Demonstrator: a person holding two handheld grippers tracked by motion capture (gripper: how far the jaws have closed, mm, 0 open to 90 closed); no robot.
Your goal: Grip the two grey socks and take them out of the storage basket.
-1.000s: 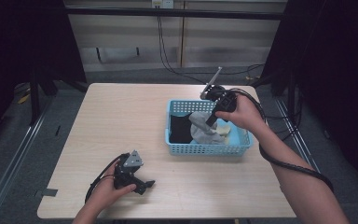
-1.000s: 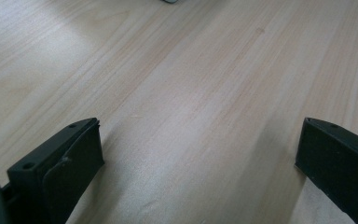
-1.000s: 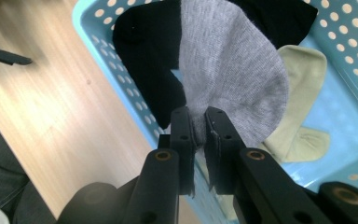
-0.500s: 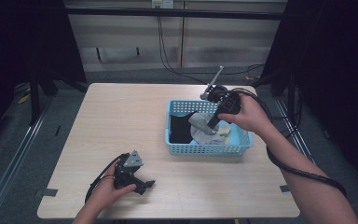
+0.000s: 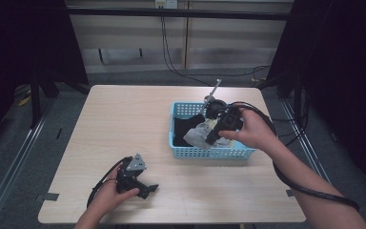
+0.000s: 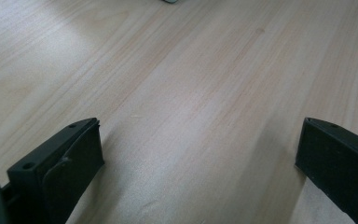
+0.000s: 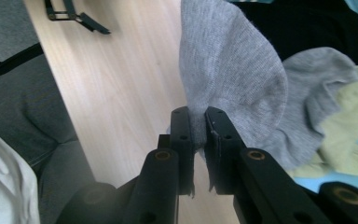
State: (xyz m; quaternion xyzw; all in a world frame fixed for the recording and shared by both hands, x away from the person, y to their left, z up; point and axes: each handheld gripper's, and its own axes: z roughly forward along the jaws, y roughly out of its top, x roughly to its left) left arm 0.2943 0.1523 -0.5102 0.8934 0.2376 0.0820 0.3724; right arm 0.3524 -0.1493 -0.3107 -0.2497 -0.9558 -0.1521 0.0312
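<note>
Through the right gripper view I have the right gripper pinched tight on a fold of a grey sock, the cloth squeezed between the two black jaws at the centre of the frame and fanning out toward the upper right. In the high view that same gripper sits right of centre, over the blue basket. Compared with a second ago my right hand has drawn toward the left of the frame and come up a little, so the pale sock now bulges above the dark clothing in the basket instead of lying flat among it. I take that to mean the sock is coming free of the pile and the lift out of the basket is under way, though most of it still hangs over the basket. A yellow-green garment lies beneath it at the right edge. My left gripper rests on the wooden table at lower left, unmoved, jaws spread wide with nothing between them.
</note>
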